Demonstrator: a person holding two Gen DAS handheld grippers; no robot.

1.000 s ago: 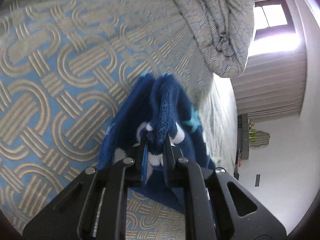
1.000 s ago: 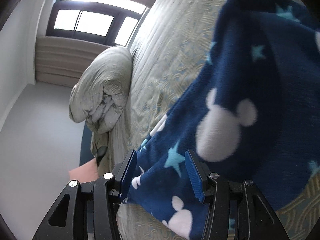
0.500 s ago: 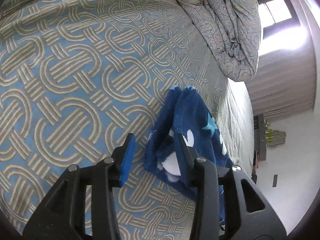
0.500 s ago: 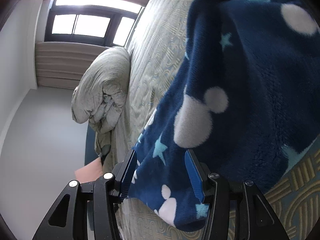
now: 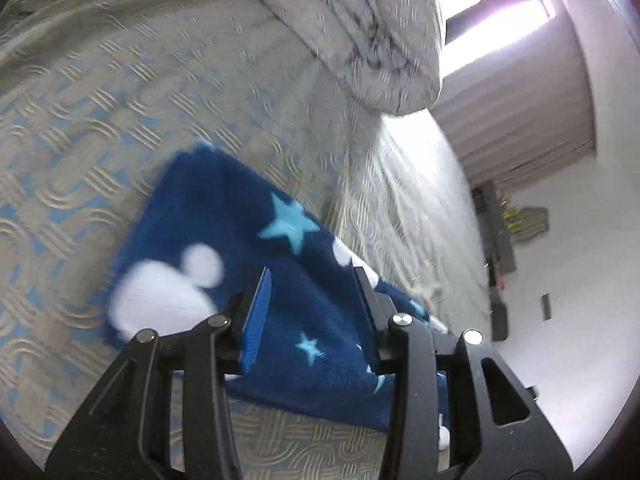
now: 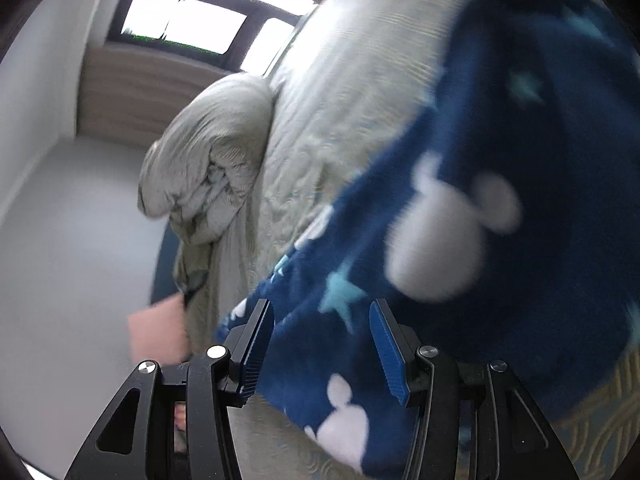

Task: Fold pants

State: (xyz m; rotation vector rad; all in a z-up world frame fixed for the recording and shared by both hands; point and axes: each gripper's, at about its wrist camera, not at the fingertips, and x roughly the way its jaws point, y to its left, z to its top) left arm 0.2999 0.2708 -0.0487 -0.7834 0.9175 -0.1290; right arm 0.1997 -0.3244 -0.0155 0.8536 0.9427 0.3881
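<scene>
Left wrist view: left hand-held gripper (image 5: 310,280) is held open, empty, over the pants (image 5: 224,236), blue fleece with stars, laid on the bed (image 5: 100,92). A bundled duvet (image 5: 352,28) is seen beyond.

Right wrist view: right hand-held gripper (image 6: 322,320) is spread open around an edge of the pants (image 6: 520,160), not clamped. Duvet (image 6: 200,172) and window (image 6: 192,28) are seen behind.

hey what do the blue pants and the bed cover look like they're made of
Pants: looks like plush fleece, matte navy with white mouse-head shapes and light blue stars; the fuzzy nap and soft thick edges suggest it. Bed cover: probably a woven or quilted textile, beige on blue, with a raised interlocking-ring pattern; blur leaves the weave unclear.
</scene>
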